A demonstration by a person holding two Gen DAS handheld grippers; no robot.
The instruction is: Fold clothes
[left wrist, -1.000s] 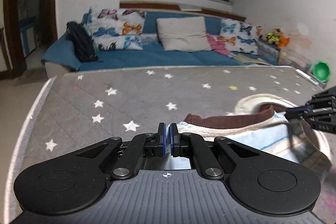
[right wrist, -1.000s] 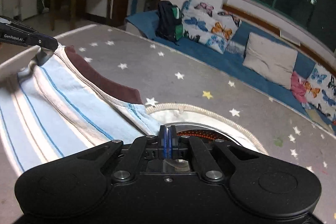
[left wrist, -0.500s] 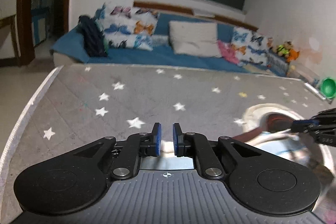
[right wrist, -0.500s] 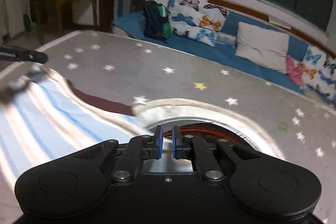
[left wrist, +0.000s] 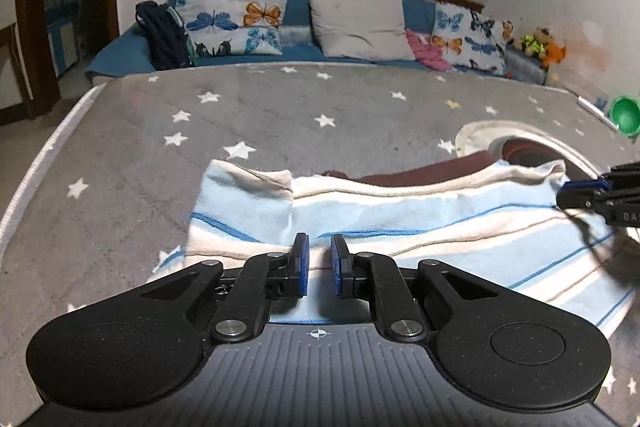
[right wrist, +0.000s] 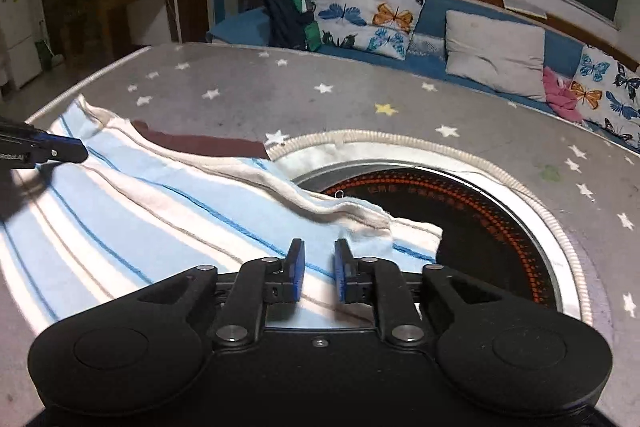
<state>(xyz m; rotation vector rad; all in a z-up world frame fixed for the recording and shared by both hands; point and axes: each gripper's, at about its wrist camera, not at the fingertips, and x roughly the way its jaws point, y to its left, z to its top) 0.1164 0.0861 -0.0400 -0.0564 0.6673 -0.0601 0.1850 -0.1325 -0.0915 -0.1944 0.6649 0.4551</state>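
Just ahead of each parted, empty claw, left point(left wrist: 319, 254) and right point(right wrist: 319, 259), the striped garment point(left wrist: 400, 223) lies doubled on the bench point(left wrist: 280, 115), likely freed to settle.

Beyond the striped garment point(left wrist: 400, 223), the star-patterned grey desk point(left wrist: 280, 115) lies bare up to the blue sofa point(left wrist: 360, 61). To the garment's right a round hotplate point(right wrist: 480, 211) sits in a white-rimmed cut-out, with one corner of the garment over its edge. The butterfly cushions point(right wrist: 368, 15) and a dark backpack point(right wrist: 288, 17) line the sofa, well apart from the garment.
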